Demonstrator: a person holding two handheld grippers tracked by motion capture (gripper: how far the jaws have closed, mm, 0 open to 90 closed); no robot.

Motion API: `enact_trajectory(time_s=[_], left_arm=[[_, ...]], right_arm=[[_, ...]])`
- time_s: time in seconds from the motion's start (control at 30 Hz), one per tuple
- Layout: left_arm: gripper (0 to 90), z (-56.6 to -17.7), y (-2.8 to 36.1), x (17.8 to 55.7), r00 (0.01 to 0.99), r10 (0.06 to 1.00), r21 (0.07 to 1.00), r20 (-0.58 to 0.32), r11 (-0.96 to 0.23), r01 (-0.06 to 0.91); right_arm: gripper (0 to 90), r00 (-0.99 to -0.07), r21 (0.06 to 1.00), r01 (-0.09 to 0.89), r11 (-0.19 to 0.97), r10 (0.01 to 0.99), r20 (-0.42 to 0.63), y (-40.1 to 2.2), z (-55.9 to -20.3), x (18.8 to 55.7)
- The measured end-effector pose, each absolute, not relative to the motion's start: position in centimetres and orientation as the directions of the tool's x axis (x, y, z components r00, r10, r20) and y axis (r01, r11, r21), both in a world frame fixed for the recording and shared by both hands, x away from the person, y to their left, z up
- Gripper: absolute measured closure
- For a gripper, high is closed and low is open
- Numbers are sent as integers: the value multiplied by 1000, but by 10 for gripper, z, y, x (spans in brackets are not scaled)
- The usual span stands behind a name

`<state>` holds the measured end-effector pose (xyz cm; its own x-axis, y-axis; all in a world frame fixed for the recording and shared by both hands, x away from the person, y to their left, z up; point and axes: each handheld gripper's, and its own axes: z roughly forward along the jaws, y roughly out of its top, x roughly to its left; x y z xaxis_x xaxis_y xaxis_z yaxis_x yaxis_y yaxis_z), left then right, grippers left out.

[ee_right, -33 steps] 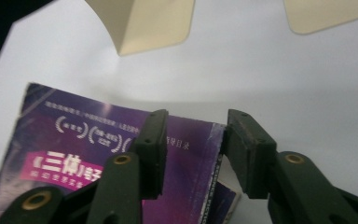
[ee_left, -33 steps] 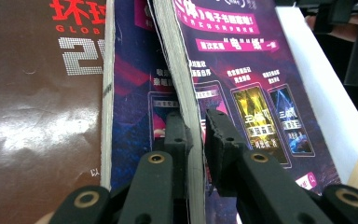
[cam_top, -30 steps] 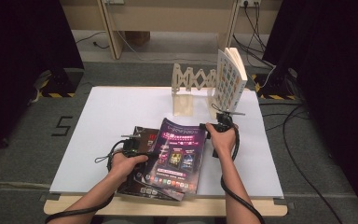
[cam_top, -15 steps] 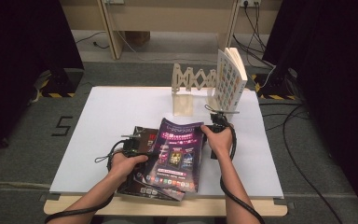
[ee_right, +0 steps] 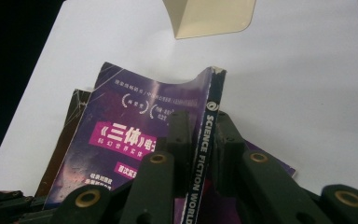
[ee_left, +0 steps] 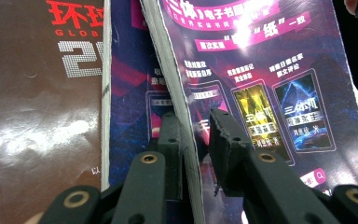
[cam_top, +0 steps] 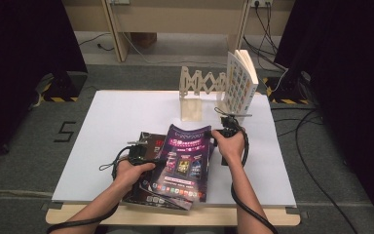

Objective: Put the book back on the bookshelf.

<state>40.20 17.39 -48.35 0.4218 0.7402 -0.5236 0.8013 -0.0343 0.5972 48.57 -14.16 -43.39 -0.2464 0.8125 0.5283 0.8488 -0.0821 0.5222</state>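
Note:
A purple science-fiction magazine lies askew on a stack at the table's front middle. My right gripper holds its spine. The jaws have just been closing and now press both sides of the spine, so my right gripper is shut on it. My left gripper is at the opposite, page edge. Its jaws have just been opening. In the left gripper view one jaw lies under the pages and the other stands a little off the cover, so my left gripper is open.
A brown glossy magazine and another purple one lie under the held magazine. At the back of the white table stands a wooden accordion rack with an upright book at its right end.
The right hand has edged left onto the magazine's spine. The left hand stays at the page edge, and the magazine has hardly shifted.

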Motion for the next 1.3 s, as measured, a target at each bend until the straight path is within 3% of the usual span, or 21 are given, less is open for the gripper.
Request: enact_trajectory(time_s=[0.43, 0.97, 1.3], left_arm=[[661, -479, 181, 395, 443, 758, 616, -479, -68, 784], [534, -472, 241, 366, 430, 811, 725, -396, -12, 689], [484, -475, 260, 358, 389, 840, 741, -378, 23, 671]], right_arm=[[821, -262, 548, 831, -96, 801, 538, -139, -429, 479], [830, -287, 595, 798, -102, 803, 523, -136, -415, 468], [839, -299, 623, 774, -111, 804, 514, -136, -404, 463]])
